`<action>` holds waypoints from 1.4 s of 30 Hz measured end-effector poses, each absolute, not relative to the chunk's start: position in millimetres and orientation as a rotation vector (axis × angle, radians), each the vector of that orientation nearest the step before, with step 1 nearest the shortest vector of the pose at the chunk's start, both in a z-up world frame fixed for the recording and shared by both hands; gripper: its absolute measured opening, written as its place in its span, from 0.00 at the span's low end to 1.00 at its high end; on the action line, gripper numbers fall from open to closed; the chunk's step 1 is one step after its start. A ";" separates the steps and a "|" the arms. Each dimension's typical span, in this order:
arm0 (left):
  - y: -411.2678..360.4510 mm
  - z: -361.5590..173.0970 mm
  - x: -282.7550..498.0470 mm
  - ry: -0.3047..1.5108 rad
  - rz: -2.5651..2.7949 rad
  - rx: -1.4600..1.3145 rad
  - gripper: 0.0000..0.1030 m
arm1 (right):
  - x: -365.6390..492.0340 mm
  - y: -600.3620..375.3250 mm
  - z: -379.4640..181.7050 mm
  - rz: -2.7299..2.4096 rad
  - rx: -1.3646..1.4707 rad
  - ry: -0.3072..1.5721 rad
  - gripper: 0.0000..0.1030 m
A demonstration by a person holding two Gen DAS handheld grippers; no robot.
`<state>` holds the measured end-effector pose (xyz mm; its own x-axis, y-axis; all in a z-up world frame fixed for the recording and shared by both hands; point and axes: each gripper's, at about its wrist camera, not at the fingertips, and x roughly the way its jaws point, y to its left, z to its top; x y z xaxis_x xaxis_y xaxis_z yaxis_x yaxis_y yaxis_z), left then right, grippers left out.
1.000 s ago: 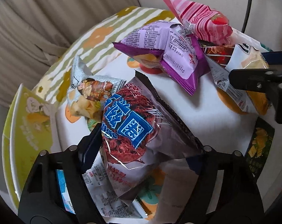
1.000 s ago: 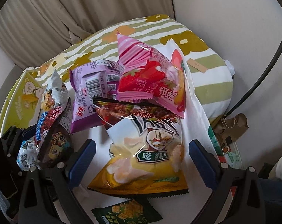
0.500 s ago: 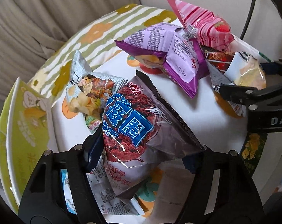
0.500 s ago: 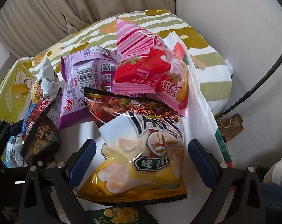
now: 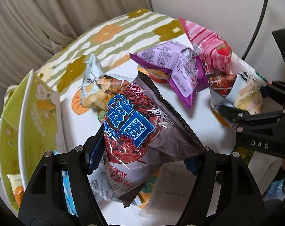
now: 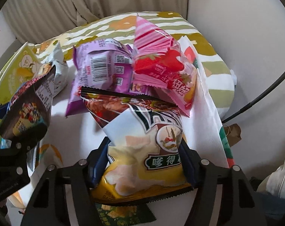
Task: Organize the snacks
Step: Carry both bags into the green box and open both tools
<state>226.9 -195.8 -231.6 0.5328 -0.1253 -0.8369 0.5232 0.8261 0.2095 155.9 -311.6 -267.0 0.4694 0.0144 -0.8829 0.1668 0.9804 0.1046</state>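
Left wrist view shows your left gripper point(image 5: 148, 152) clamped on the dark red snack bag point(image 5: 140, 131), which hides the packets beneath it, while the yellow-green box point(image 5: 27, 113) at the left edge is cut off and only an orange-and-cream pack low inside it shows. Right wrist view has your right gripper point(image 6: 142, 162) with its jaws closing, pads already pressing both sides of the yellow chip bag point(image 6: 144, 154). That bag covers most of a green packet point(image 6: 123, 214) and leans under the blurred pink strawberry bag point(image 6: 161, 67) beside the purple bag point(image 6: 101, 71).
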 end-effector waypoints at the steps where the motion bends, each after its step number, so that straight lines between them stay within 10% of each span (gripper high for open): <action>1: -194.6 -229.2 224.6 0.935 -0.398 0.466 0.65 | 153.9 -310.7 -265.2 -0.089 0.184 1.078 0.62; 27: -66.8 -61.3 190.5 0.674 -0.095 0.234 0.65 | 150.0 -223.1 -99.2 0.216 0.085 0.773 0.62; 42: 84.2 -52.8 283.8 0.752 0.000 0.207 0.66 | 239.0 -71.3 -75.7 0.381 0.058 0.752 0.62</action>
<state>283.8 84.2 -52.8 0.7316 0.0738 -0.6777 0.0737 0.9797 0.1862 239.0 -71.3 -75.7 0.6656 0.3574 -0.6551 -0.3163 0.9302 0.1862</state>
